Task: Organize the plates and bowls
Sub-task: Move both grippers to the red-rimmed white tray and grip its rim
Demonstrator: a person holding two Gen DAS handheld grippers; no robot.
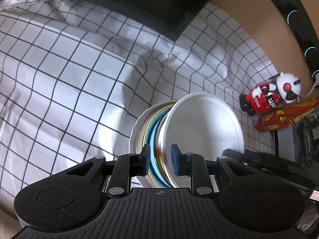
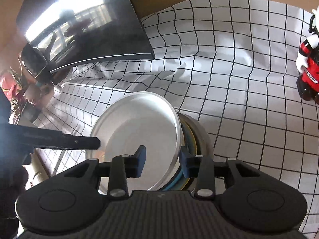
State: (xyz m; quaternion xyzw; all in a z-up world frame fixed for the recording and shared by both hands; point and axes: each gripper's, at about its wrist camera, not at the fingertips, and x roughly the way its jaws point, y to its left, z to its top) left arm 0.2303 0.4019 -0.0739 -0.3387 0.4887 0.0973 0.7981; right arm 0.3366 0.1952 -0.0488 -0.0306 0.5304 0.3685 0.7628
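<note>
Both grippers on a dish stack on the checked cloth (image 1: 59, 69).
Stack (image 1: 151, 131) near centre, tilted; right gripper (image 2: 162, 160) clenched on white bowl (image 2: 137, 127) rim; left gripper (image 1: 159, 162) grasping stack edge, red toy (image 1: 267, 95) far right.

Little readable text here: red-and-white toy figure (image 1: 269, 93) has white lettering on its red body, only "we" legible in the left wrist view; in the right wrist view the same figure (image 2: 308, 59) shows an upside-down word, too small to read; red snack packet (image 1: 283, 117) print unreadable
</note>
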